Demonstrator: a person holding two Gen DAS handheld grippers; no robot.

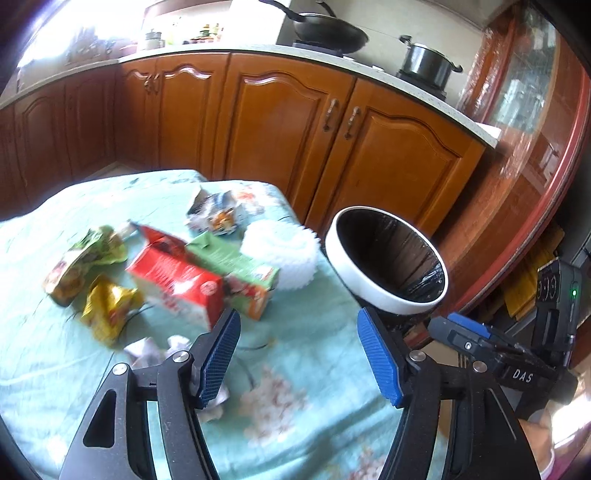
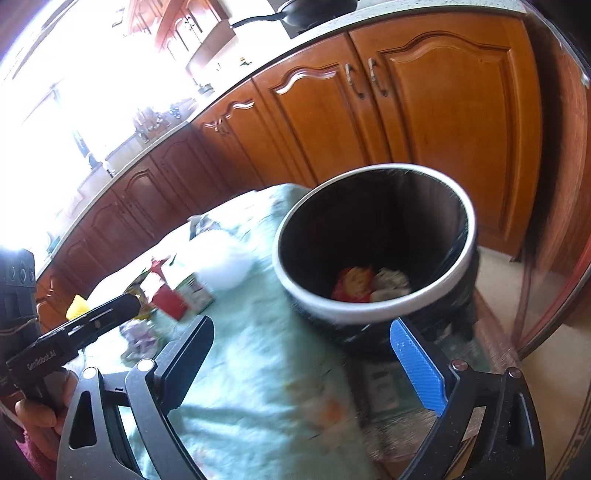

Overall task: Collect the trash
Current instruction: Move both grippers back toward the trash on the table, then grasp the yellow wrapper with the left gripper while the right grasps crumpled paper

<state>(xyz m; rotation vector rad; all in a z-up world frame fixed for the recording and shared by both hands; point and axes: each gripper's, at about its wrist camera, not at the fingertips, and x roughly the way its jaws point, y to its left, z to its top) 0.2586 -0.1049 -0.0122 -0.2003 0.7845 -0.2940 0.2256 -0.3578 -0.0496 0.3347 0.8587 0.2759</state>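
Left gripper point(image 1: 299, 354): jaws apart, nothing between the 2 blue pads, only the pale green floral tablecloth point(image 1: 295, 406) below them. Crumpled white paper point(image 1: 155, 350) lies just beside and partly under the left-hand finger. Beyond that finger's tip, a red carton point(image 1: 177, 280) lies on its side, touching a green carton point(image 1: 236, 273) behind it. Further to the left of the claw lie a yellow wrapper point(image 1: 107, 306) and a green-and-brown packet point(image 1: 81, 262), near each other. Past the cartons sits a white fluffy item point(image 1: 284, 254), and beyond that a torn silver wrapper point(image 1: 214, 214). Ahead of the right-hand finger stands the trash bin point(image 1: 384, 295), white rim with a black liner, at the cloth's edge.

Right gripper point(image 2: 306, 362): jaws wide apart, nothing between them; 1 blue pad shows on the right-hand finger, the other finger shows black. It hovers over the cloth's edge. The bin rim point(image 2: 332, 302) lies just ahead, between the finger lines, and inside the bin lie a red-and-yellow wrapper point(image 2: 352, 284) and pale crumpled paper point(image 2: 391, 284). To the left of this claw the left gripper body appears, held by a hand point(image 2: 40, 406).

Farthest off in both views: brown wooden cabinets point(image 1: 288, 122) under a light worktop, with a black wok point(image 1: 325, 29) and a black pot point(image 1: 428, 62) on it
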